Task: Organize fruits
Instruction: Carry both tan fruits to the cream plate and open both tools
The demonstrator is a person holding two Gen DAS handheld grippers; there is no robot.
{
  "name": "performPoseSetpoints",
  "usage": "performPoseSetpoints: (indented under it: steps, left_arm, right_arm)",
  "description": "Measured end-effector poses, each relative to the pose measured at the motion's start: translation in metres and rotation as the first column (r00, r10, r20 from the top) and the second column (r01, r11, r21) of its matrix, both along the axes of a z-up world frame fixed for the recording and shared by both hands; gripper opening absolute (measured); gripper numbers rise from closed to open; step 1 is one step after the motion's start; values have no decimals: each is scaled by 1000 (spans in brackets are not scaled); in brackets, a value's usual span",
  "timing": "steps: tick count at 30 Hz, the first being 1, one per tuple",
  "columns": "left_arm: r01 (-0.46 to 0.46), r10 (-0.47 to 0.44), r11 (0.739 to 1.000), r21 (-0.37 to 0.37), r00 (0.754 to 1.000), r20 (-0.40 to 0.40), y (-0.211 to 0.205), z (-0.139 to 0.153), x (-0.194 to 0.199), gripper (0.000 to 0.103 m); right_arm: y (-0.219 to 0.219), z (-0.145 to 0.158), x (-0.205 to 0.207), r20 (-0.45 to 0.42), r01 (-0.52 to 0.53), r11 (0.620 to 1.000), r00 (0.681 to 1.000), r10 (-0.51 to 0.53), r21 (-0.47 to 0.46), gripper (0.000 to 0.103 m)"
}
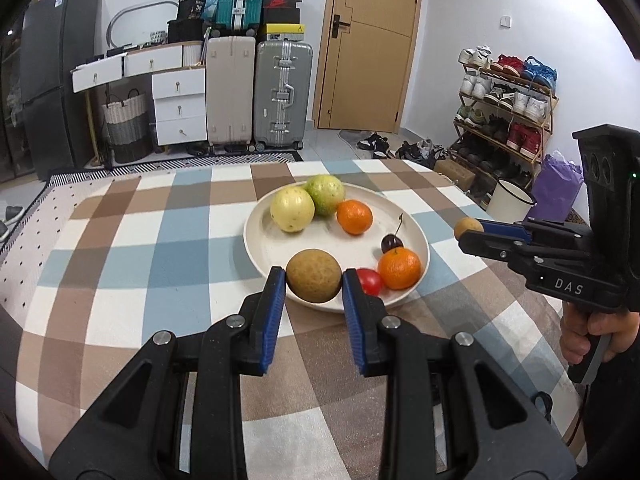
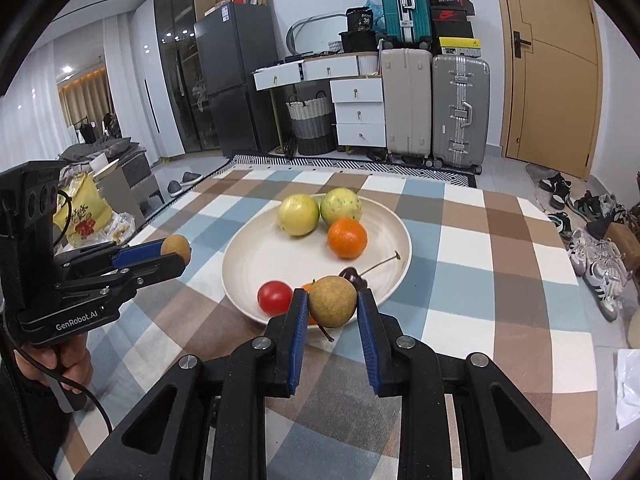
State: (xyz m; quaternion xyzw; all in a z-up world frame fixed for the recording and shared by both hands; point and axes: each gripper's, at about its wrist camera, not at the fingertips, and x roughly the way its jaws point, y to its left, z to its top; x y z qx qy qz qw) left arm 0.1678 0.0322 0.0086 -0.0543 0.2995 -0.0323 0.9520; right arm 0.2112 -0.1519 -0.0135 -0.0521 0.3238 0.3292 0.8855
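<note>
Each hand-held gripper, left (image 1: 314, 284) and right (image 2: 333, 307), is clamped on a brown longan (image 1: 314, 276) across its middle; light, round, thin-shelled, probably easy to crush.

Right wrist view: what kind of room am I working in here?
Most likely a lived-in home, a combined living and entry area. A tall fridge stands by stacked suitcases, a wooden door has shoes scattered near it, and the table wears a checked cloth.
</note>
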Motion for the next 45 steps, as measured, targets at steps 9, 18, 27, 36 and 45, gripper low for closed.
performPoseSetpoints:
  steps: [9, 18, 27, 36, 45]
  left_arm:
    - [11, -12, 999, 30, 999, 52, 0, 32, 8, 26]
    - [23, -25, 999, 37, 999, 48, -6, 33, 39, 26]
    - [32, -33, 999, 40, 999, 20, -7, 11, 76, 26]
    - [-14, 14, 1000, 26, 1000, 0, 17, -10, 90, 26]
    - [-11, 12, 1000, 21, 999, -37, 19, -30, 100, 26]
  right_arm:
    - [3, 15, 7, 2, -5, 1000, 1000, 5, 11, 25]
    - [7, 18, 19, -3, 12, 1000, 1000, -12, 17, 25]
    - [14, 22, 39, -8, 12, 1000, 1000, -12, 5, 25]
    - [18, 20, 69, -9, 19, 1000, 1000, -19, 21, 25]
    - [31, -11, 84, -70, 10, 1000, 997, -12, -25, 25]
